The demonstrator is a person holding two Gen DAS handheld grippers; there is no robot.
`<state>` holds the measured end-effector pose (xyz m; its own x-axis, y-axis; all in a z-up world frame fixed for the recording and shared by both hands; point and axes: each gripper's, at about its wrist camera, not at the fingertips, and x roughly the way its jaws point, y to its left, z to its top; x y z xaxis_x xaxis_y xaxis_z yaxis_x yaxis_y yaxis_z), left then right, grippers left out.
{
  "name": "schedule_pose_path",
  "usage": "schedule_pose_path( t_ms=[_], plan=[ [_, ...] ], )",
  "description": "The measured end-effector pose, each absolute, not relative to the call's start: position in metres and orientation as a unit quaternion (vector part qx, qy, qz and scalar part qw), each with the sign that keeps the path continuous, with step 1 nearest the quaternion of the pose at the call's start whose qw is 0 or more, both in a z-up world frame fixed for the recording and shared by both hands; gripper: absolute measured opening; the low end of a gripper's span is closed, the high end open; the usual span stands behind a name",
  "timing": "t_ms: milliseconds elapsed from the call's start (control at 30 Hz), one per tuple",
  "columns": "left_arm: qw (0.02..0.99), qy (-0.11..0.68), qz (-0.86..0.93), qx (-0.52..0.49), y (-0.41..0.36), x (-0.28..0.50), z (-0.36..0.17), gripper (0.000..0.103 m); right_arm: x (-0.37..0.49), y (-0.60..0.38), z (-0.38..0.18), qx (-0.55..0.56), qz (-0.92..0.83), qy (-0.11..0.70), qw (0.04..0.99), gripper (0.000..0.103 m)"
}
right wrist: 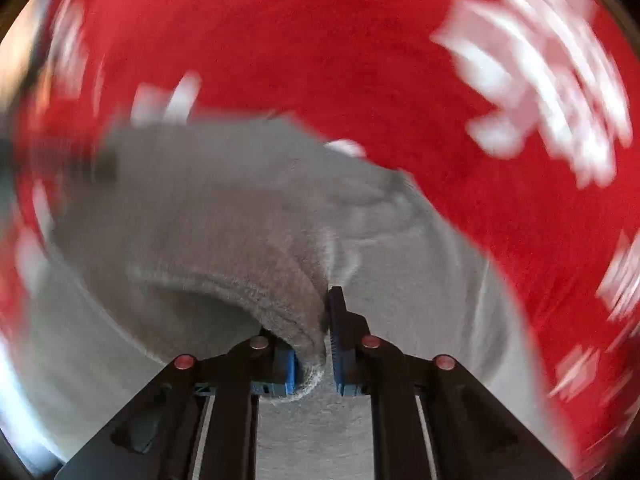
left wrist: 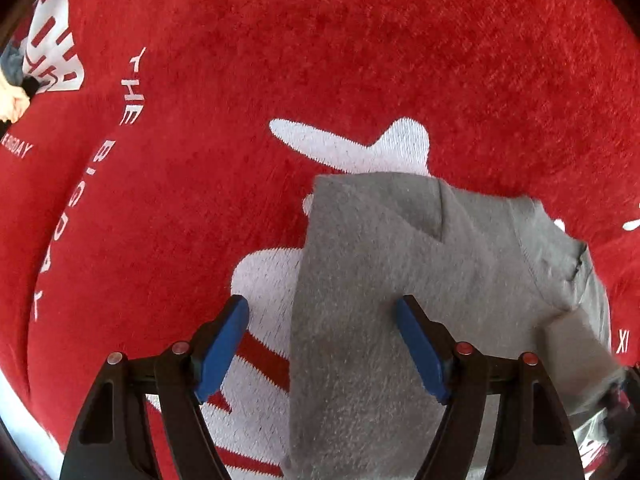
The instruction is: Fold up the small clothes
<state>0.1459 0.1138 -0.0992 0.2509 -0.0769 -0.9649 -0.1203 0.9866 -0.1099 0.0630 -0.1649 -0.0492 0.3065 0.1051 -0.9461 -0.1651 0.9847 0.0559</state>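
Note:
A small grey fleece garment (left wrist: 400,264) lies on a red blanket (left wrist: 280,60) with white lettering. My left gripper (left wrist: 324,316) is open just above the garment's left edge, holding nothing; its blue pads (left wrist: 222,350) straddle that edge. In the right wrist view the picture is motion-blurred. My right gripper (right wrist: 316,336) is shut on a thick folded edge of the grey garment (right wrist: 224,216), which is lifted and curls over the rest of the cloth.
The red blanket (right wrist: 360,60) covers the whole surface, with white printed shapes (left wrist: 352,148) and text. At the far left of the left wrist view a hand (left wrist: 12,100) and some grey cloth show at the blanket's edge.

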Motion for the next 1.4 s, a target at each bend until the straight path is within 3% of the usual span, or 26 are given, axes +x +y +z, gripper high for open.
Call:
schedule_pose_path(
  t_ms=[33,67,100,133,167,267,333,533,600,700,1033,1400],
  plan=[
    [0.788,0.610,0.014,-0.077,0.114,0.145,-0.100,0.072,0.065,-0.194,-0.050,0.059,0.070,0.586,0.805,0.014],
    [0.791,0.607,0.014,-0.073,0.113,0.144,-0.100,0.072,0.064,-0.217,-0.056,0.124,0.057,0.591,0.795,0.022],
    [0.794,0.603,0.016,-0.069,0.112,0.143,-0.100,0.072,0.061,-0.239,-0.067,0.188,0.048,0.601,0.776,0.038],
    [0.796,0.601,0.019,-0.066,0.112,0.143,-0.100,0.071,0.056,-0.258,-0.080,0.244,0.036,0.612,0.751,0.046],
    [0.798,0.598,0.023,-0.065,0.112,0.144,-0.099,0.069,0.048,-0.273,-0.091,0.288,0.021,0.615,0.734,0.042],
    [0.801,0.594,0.037,-0.065,0.111,0.142,-0.098,0.068,0.040,-0.298,-0.098,0.349,0.000,0.601,0.718,0.009],
    [0.803,0.591,0.047,-0.057,0.111,0.143,-0.098,0.068,0.044,-0.306,-0.098,0.379,0.006,0.585,0.717,0.009],
    [0.800,0.595,0.076,-0.018,0.112,0.136,-0.084,0.068,0.034,-0.324,-0.095,0.344,-0.020,0.595,0.726,0.013],
    [0.801,0.595,0.068,0.002,0.103,0.129,-0.075,0.068,0.024,-0.333,-0.087,0.327,-0.040,0.597,0.731,0.032],
    [0.804,0.592,0.049,0.030,0.090,0.111,-0.061,0.068,0.007,-0.340,-0.077,0.320,-0.050,0.601,0.731,0.046],
    [0.794,0.602,-0.045,0.069,-0.003,0.072,-0.045,0.068,-0.067,-0.362,-0.068,0.350,-0.054,0.619,0.701,0.047],
    [0.793,0.586,-0.153,0.070,-0.168,0.074,-0.043,0.068,-0.129,-0.408,-0.064,0.400,-0.083,0.598,0.690,0.047]
  ],
)
